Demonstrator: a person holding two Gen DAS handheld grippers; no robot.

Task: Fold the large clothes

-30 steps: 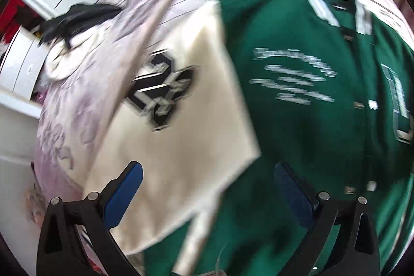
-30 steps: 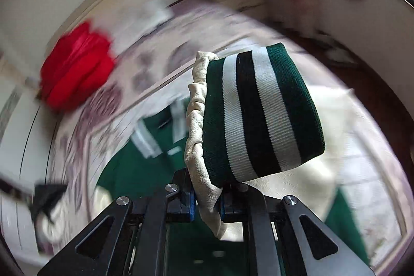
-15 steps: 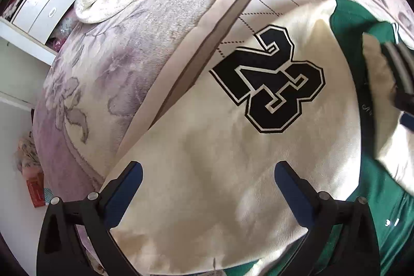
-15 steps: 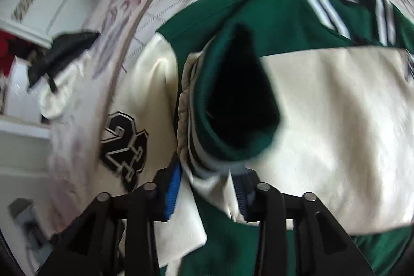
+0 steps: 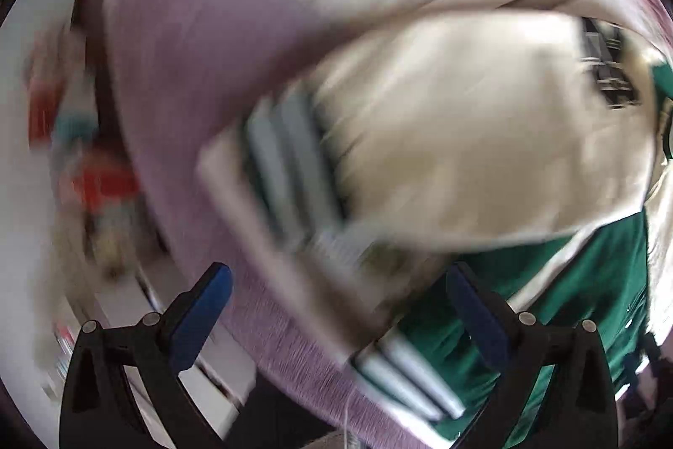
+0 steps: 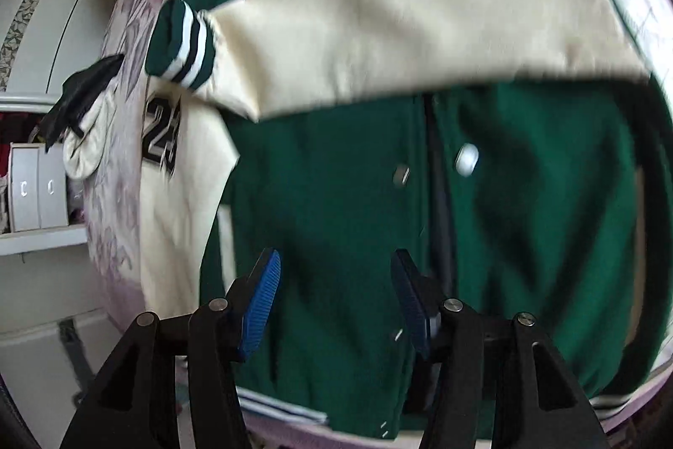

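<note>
While the green jacket (image 6: 336, 196) lies flat on the bed (image 6: 122, 196), one cream sleeve (image 6: 399, 28) crosses its chest in the frame's upper half, presumably folded inward. Right tool (image 6: 334, 301) is opening, empty; left tool (image 5: 340, 318) gapes wide above the other cuff (image 5: 290, 163), holding nothing

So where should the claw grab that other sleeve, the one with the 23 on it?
Probably by its striped cuff, coming from the bed's edge side. The cuff is the thick, ribbed end of the cream sleeve, which lies flat beside the green jacket body, so it should lift easily and fold across.
</note>
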